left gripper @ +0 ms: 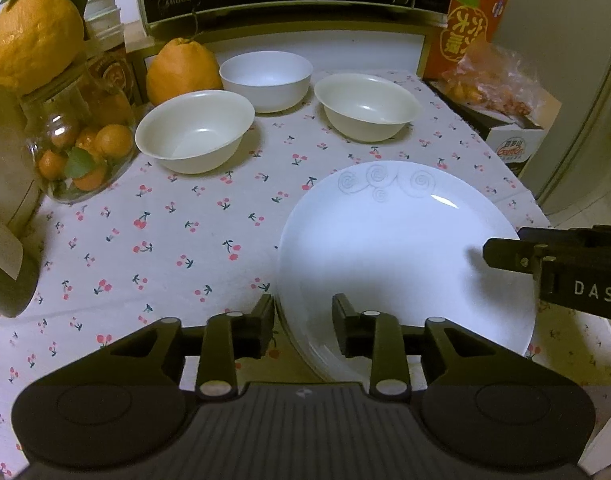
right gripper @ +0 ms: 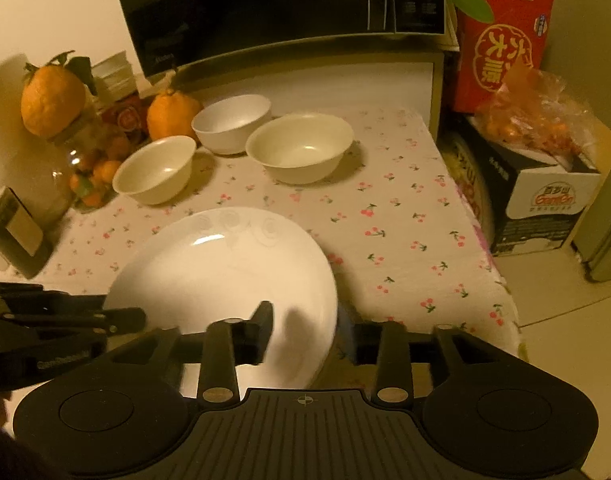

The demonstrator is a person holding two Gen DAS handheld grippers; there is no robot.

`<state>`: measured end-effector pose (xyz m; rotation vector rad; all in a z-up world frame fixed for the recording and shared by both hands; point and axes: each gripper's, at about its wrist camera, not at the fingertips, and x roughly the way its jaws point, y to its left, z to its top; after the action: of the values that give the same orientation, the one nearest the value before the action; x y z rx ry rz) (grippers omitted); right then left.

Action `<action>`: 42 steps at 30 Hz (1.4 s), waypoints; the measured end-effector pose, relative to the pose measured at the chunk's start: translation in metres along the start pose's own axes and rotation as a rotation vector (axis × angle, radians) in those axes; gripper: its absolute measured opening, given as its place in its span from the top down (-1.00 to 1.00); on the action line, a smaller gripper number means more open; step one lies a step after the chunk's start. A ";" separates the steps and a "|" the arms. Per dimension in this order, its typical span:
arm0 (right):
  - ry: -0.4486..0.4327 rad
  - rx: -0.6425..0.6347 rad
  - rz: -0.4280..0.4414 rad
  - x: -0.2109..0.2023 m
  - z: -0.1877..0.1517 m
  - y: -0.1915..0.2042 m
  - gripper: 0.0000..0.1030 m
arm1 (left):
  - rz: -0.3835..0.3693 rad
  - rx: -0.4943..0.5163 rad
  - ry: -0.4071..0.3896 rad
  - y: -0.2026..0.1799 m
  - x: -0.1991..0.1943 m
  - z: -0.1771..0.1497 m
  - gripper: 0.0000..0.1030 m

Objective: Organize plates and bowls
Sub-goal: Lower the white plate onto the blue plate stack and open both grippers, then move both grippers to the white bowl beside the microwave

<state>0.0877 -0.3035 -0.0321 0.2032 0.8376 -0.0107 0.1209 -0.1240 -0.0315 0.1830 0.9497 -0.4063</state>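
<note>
My left hand-held gripper (left gripper: 303,320) and right hand-held gripper (right gripper: 311,330) both straddle the white plate's (left gripper: 385,248) rim, fingers spread, not yet clamped.

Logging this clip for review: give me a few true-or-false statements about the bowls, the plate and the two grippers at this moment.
1. Three bowls stand on the tablecloth. True: left bowl, middle bowl, right bowl.
2. The bowls are stacked. False: each stands apart.
3. The plate carries swirl markings near its far rim. True.
4. The left gripper straddles the plate's rim. True.
5. The right gripper is shut away from the plate. False: it is open, astride the rim.
</note>
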 end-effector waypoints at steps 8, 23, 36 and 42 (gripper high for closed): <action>0.001 0.010 0.019 -0.001 0.004 0.001 -0.44 | -0.014 -0.029 -0.006 0.002 -0.001 0.001 -0.29; -0.020 0.035 0.043 -0.011 0.033 0.015 -0.90 | 0.039 -0.124 -0.009 0.026 -0.012 0.018 -0.94; -0.050 0.029 0.057 -0.006 0.093 0.030 -0.96 | 0.077 -0.164 -0.061 0.041 -0.023 0.072 -0.99; -0.055 0.039 0.066 0.014 0.116 0.032 -0.96 | 0.078 -0.181 -0.058 0.051 -0.012 0.095 -0.99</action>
<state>0.1849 -0.2928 0.0389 0.2659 0.7758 0.0293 0.2073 -0.1054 0.0318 0.0431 0.9139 -0.2510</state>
